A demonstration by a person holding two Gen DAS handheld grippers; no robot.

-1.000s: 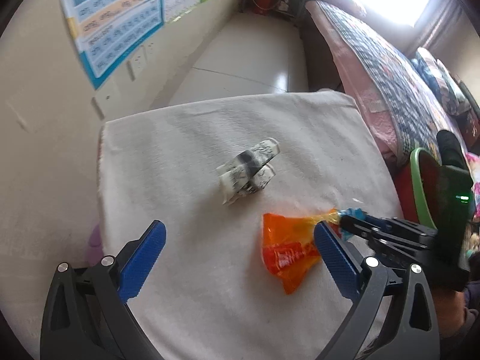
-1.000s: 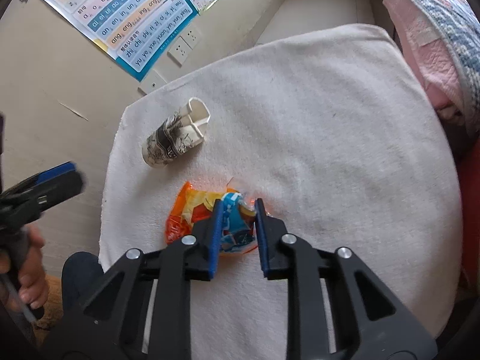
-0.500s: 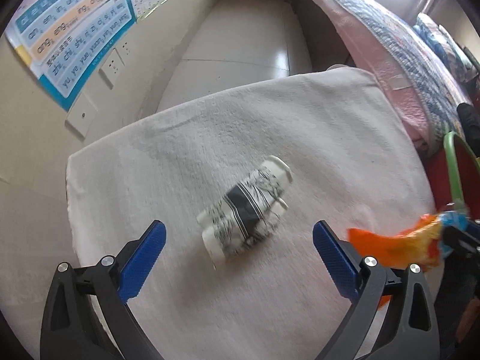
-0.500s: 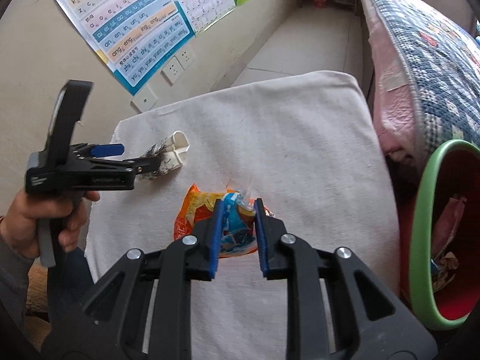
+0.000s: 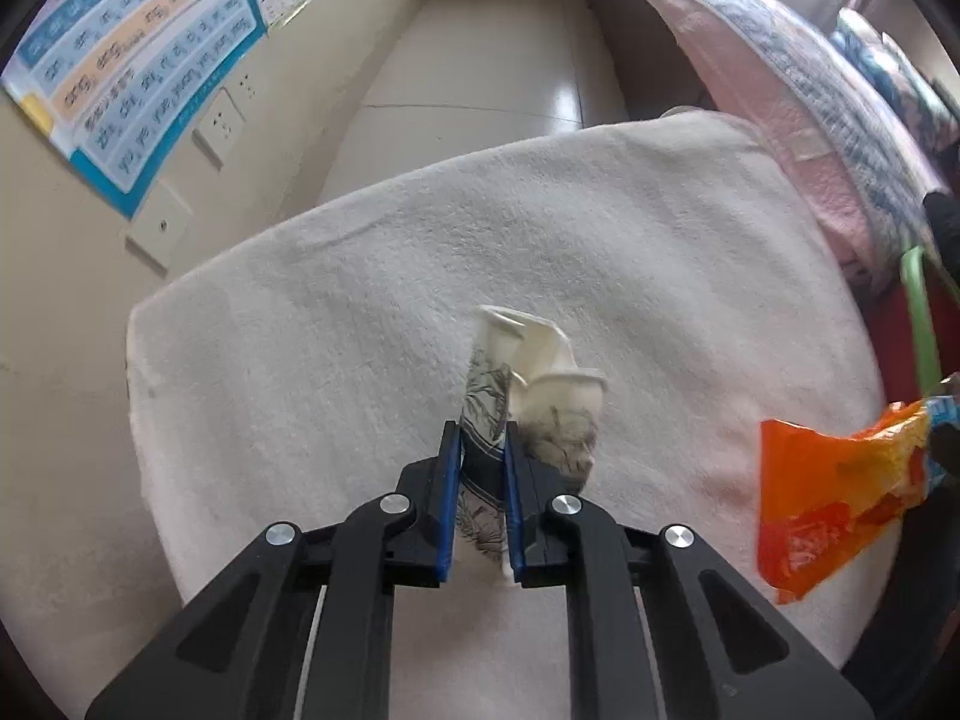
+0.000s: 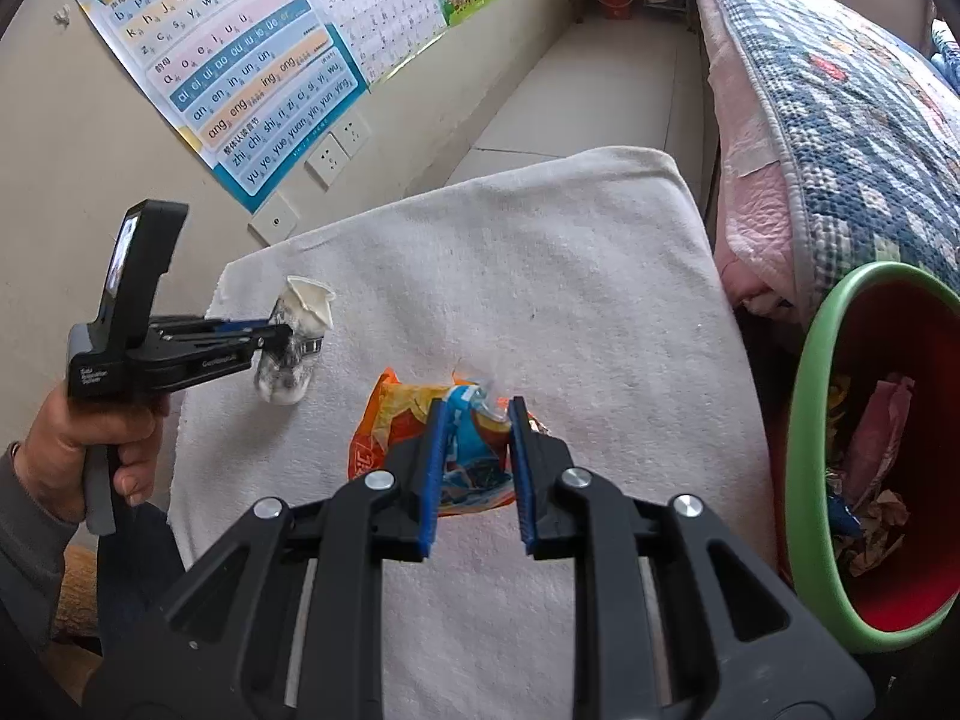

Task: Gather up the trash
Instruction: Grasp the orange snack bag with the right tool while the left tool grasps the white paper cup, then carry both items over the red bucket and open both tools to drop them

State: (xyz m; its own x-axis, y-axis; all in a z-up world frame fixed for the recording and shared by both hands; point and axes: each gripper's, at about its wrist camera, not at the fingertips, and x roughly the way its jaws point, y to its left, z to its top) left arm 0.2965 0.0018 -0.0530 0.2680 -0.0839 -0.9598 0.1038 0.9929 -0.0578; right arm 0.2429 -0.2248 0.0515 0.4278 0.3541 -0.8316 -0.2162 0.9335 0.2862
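My left gripper (image 5: pixel 483 450) is shut on a crushed paper cup (image 5: pixel 528 384), white with a dark ink print, at the left side of the white towel-covered table (image 5: pixel 360 312). The cup also shows in the right wrist view (image 6: pixel 297 342), where the left gripper (image 6: pixel 273 336) holds it from the left. My right gripper (image 6: pixel 477 414) is shut on an orange and blue snack wrapper (image 6: pixel 462 456) and holds it above the table. The wrapper hangs at the right edge of the left wrist view (image 5: pixel 834 480).
A trash bin (image 6: pixel 807 420) with a green rim and red inside stands right of the table, with crumpled trash in it. A bed with a pink and blue quilt (image 6: pixel 840 120) lies behind it. Posters (image 6: pixel 240 72) hang on the left wall.
My left gripper moved in on the paper cup and shut on it. My right gripper lifted the snack wrapper off the table and moved toward the bin.
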